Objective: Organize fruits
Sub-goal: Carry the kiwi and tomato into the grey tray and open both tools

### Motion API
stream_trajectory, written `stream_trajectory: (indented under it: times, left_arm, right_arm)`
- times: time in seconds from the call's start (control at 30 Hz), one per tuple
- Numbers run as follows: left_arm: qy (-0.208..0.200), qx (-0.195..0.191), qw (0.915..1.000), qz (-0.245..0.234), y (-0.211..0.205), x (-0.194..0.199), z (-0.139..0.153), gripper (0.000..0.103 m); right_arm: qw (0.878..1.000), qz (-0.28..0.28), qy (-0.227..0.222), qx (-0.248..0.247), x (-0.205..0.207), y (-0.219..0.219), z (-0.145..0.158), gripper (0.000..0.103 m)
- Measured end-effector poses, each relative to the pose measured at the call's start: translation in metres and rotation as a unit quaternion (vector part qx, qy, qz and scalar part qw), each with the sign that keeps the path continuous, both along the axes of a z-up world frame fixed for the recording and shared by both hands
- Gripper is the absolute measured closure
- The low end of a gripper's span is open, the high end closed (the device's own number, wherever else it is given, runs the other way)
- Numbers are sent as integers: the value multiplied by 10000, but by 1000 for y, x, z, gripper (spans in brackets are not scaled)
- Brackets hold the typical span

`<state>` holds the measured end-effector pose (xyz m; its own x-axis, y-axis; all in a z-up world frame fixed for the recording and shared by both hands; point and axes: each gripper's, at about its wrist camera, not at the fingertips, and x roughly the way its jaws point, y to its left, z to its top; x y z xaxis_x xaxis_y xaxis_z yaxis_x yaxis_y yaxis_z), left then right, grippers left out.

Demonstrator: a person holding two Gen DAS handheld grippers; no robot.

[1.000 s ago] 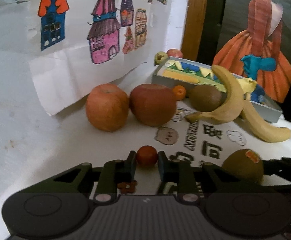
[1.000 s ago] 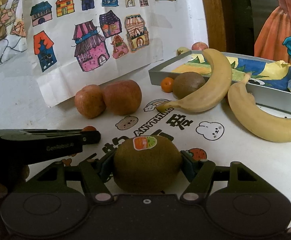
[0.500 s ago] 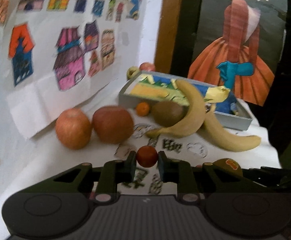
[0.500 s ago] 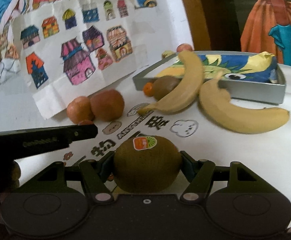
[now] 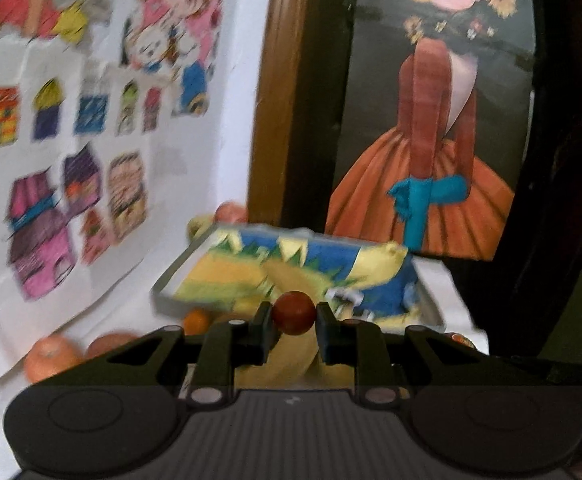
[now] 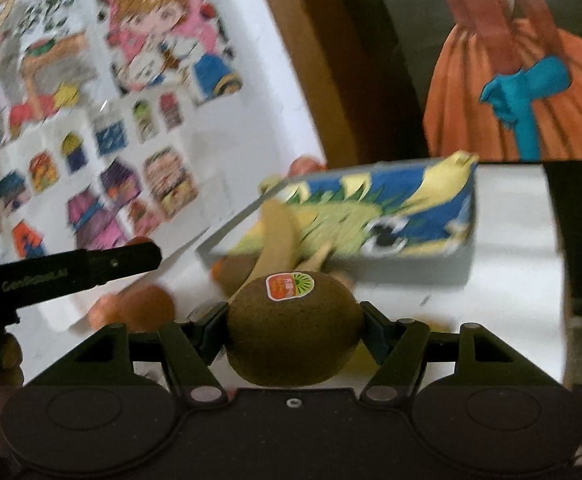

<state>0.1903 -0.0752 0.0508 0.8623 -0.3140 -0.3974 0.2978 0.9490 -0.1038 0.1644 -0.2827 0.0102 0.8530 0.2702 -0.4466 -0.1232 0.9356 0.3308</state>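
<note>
The left gripper (image 5: 293, 313) has its two fingers clamped on a small red fruit (image 5: 293, 313), round and glossy, with no clear long axis. It is held in the air in front of the near edge of the grey tray (image 5: 163, 298).

The right gripper (image 6: 293, 330) is closed on a kiwi (image 6: 293, 330), a brown, fuzzy oval whose long axis runs left to right between the fingers. A red and green sticker (image 6: 289, 286) sits on its upper face, turned towards the camera. The kiwi is held above the white table (image 6: 511, 312), near the tray's front wall.

The tray holds a blue and yellow picture lining. A banana (image 6: 279, 236) leans over its near left edge, stem end far, with a second kiwi (image 6: 233, 276) and a small orange fruit (image 5: 197, 320) just beside it. Two apples (image 5: 51, 356) lie to the left, near the sheet of coloured house drawings (image 5: 71, 184). Both views are blurred.
</note>
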Motion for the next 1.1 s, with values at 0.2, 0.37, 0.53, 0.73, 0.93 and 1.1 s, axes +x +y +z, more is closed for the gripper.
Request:
stream_trajectory:
  times: [0.2, 0.37, 0.53, 0.73, 0.93, 1.1]
  left_arm:
    - [-274, -166, 9994, -144, -31, 32, -10, 78]
    - [-232, -163, 9993, -258, -49, 69, -27, 78]
    - [-36, -175, 9993, -324, -62, 102, -45, 78]
    - [206, -107, 9990, -370, -74, 119, -65, 78]
    - [182, 26, 9989, -427, -84, 124, -69, 78]
    - [264, 49, 9987, -436, -91, 129, -68, 78]
  right_arm:
    - [9990, -199, -296, -266, 36, -28, 5, 33]
    - [9982, -223, -360, -421, 70, -43, -4, 33]
    - [9978, -198, -219, -586, 99, -53, -21, 33]
    - [9972, -214, -51, -710, 119, -59, -41, 33]
    - [9957, -97, -73, -920, 127, -54, -50, 33]
    - [9941, -31, -63, -1086, 131, -51, -51, 33]
